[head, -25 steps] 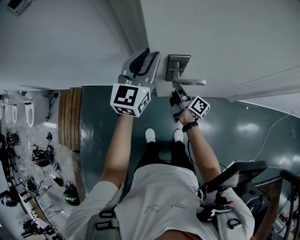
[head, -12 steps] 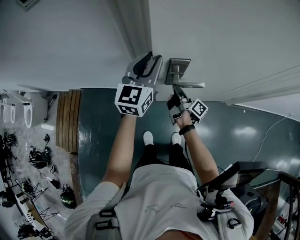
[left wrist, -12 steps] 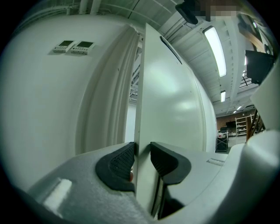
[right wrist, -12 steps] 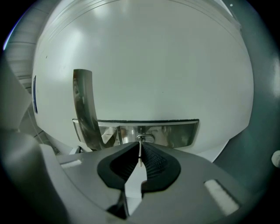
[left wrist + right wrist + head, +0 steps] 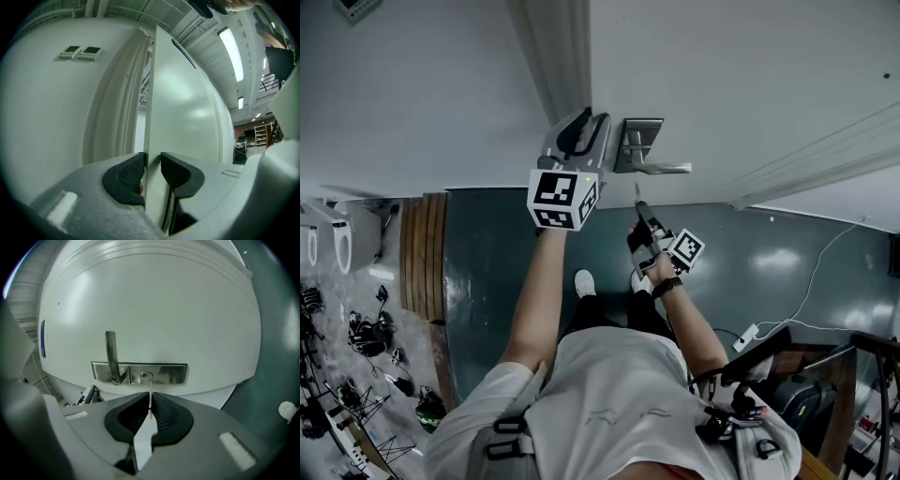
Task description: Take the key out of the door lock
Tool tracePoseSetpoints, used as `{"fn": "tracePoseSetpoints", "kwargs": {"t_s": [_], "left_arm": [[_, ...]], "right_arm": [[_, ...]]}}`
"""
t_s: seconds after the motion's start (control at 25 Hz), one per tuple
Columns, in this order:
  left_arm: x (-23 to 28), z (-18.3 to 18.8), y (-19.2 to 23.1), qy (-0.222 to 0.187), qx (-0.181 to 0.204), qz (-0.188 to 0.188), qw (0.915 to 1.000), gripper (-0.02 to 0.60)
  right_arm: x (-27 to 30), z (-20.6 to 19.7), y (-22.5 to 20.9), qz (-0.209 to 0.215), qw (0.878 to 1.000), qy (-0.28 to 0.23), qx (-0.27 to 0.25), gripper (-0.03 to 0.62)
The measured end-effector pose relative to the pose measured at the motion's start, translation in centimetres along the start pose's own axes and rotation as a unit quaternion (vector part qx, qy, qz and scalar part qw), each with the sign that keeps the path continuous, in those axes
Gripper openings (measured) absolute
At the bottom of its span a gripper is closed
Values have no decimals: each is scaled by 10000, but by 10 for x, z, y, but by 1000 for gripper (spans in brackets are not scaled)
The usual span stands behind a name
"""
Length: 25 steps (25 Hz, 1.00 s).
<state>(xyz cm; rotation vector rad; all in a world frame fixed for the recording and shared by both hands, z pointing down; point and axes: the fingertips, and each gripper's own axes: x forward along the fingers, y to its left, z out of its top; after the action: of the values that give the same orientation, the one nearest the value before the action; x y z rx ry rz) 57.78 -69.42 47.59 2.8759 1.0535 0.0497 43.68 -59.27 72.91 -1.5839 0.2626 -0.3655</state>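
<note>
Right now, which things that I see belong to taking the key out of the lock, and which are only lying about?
Job: key, held in the right gripper; lock plate; door, clamped by the left gripper.
Lying about: white power strip; dark gear on the floor; wall panels.

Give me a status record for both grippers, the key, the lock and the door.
left gripper: jaws closed on the edge of the door
right gripper: jaws closed on the key
key: blade edge-on between the pads, tip pointing at the keyhole
key vs lock: appears withdrawn; the head view shows a gap between tip and door
lock plate: metal, on the door face
handle: lever beside the keyhole, untouched
</note>
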Motion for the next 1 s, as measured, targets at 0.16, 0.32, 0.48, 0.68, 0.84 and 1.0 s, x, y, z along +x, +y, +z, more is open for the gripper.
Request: {"fn": "tracePoseSetpoints", "kwargs": {"t_s": [0.16,0.32,0.48,0.68,0.84,1.0], "left_arm": [[0,1,6,-51,-24,22,10000,95],[-15,0,8,-156,-86,129,9998,15],[-37,-4,-6,-146,-112,-31,9998,0],[-76,-15,-59,-66,-330,-294,9990,0],[-98,-24,-82,2,-175,-333,9993,-1],[-110,-15,-116,-50,-74,-176,9998,-2]], "right_arm": [[-41,5,0,-135,9995,-263,-143,29],[-65,26,26,-223,9938,-520,-954,29],[-78,38,70,-405,9703,-692,-2284,29],[-104,39,128,-654,9103,-771,-4013,29],[-98,27,185,-532,8357,-890,-5394,29],[-110,31,226,-563,7680,-978,-6304,29]]}}
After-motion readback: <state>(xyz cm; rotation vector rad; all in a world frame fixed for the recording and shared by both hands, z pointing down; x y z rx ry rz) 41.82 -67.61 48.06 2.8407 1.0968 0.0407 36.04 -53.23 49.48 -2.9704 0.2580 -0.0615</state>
